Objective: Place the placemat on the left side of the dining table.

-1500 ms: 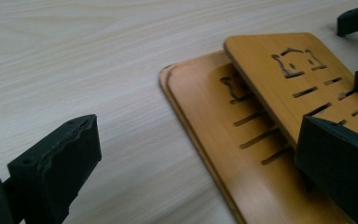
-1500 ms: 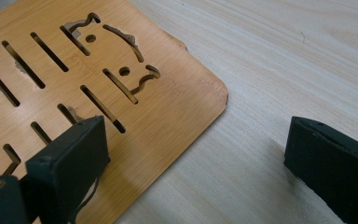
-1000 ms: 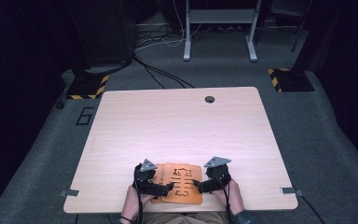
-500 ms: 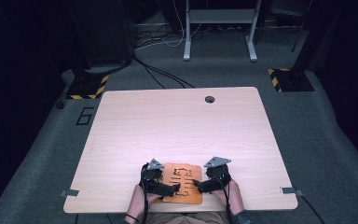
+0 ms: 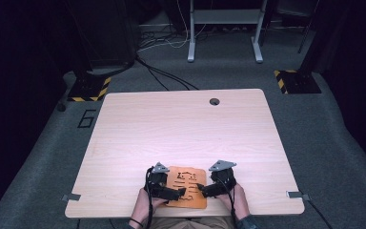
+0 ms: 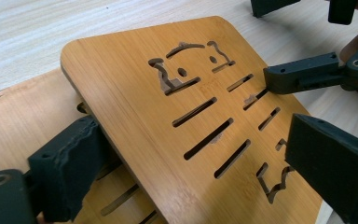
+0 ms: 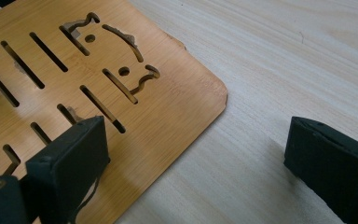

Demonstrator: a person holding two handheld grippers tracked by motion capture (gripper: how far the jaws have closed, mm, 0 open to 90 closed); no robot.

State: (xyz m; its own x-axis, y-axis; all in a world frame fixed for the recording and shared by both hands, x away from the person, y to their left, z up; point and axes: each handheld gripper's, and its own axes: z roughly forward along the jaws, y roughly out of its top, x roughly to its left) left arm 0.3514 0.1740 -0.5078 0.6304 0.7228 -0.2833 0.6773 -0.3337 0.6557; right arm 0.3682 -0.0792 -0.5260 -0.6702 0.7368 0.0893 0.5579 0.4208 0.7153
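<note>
Two slotted bamboo boards lie stacked at the table's near edge. The upper board (image 5: 187,183) (image 6: 135,79) (image 7: 51,60) is tilted up off the lower board (image 6: 18,112). My left gripper (image 5: 178,193) (image 6: 191,140) is open and its jaws have just been closing a little. The upper board passes between them, with one jaw under its raised edge and the other above its face. My right gripper (image 5: 201,189) (image 7: 196,140) is open, one jaw over the board's corner and the other over bare table. In the left gripper view one right-gripper jaw tip touches the board by a slot.
The wooden table (image 5: 181,133) has a cable hole (image 5: 214,101) at the far middle and metal brackets at its near corners (image 5: 70,197) (image 5: 295,194). The boards sit close to the front edge. Cables and a desk frame stand on the floor beyond.
My left gripper has shifted slightly right, in over the board. The right gripper has stayed where it was.
</note>
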